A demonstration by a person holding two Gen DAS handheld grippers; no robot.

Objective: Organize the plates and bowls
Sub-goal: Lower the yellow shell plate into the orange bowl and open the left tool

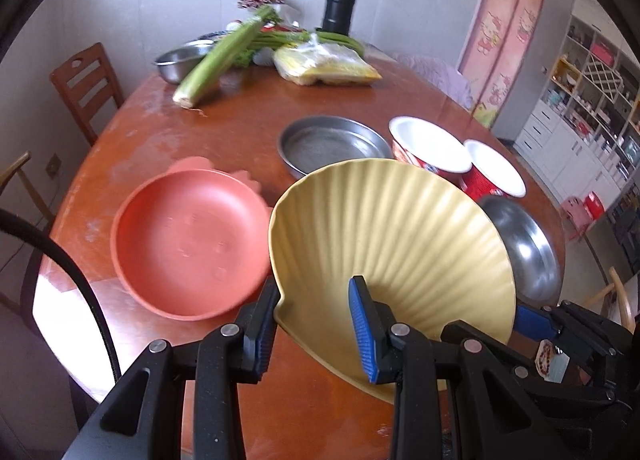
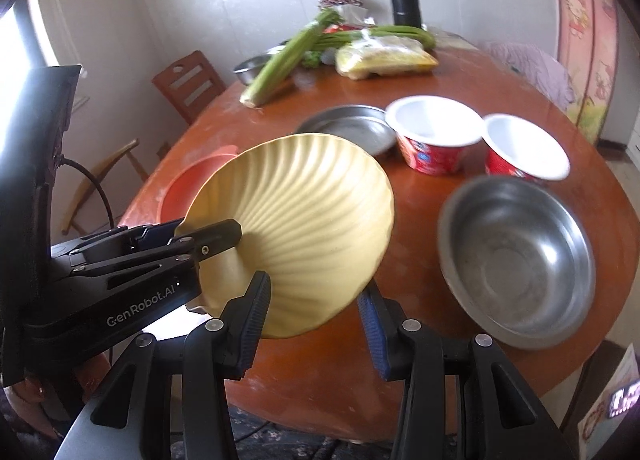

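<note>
Item: yellow plate point(image 1: 384, 244), shell-shaped, matte pale yellow, with fine ribs fanning out from one narrow end to a broad scalloped rim. Held tilted above the brown table point(image 1: 240, 132), clear of its surface

Left gripper point(image 1: 316, 324): jaws narrow, blue-padded fingers clamped across the plate's narrow end, one pad under the rim and one on the ribbed face. Right gripper point(image 2: 316, 324): jaws somewhat wider, set on either side of the plate's lower rim; whether both pads press on it cannot be told. In the right wrist view the left gripper enters from the left and pinches the plate's edge

Beyond and left of the left gripper: orange bowl point(image 1: 188, 236), round, matte, with a scalloped tab at its far rim, on the table. Straight ahead beyond the plate: shallow steel pan point(image 1: 332, 144). Right of that: two red-and-white paper cups point(image 1: 430, 150), side by side. Just right of the right gripper: steel bowl point(image 2: 516, 260), empty. Far end of the table: celery stalk point(image 1: 224, 56), black flask point(image 1: 338, 6)
</note>
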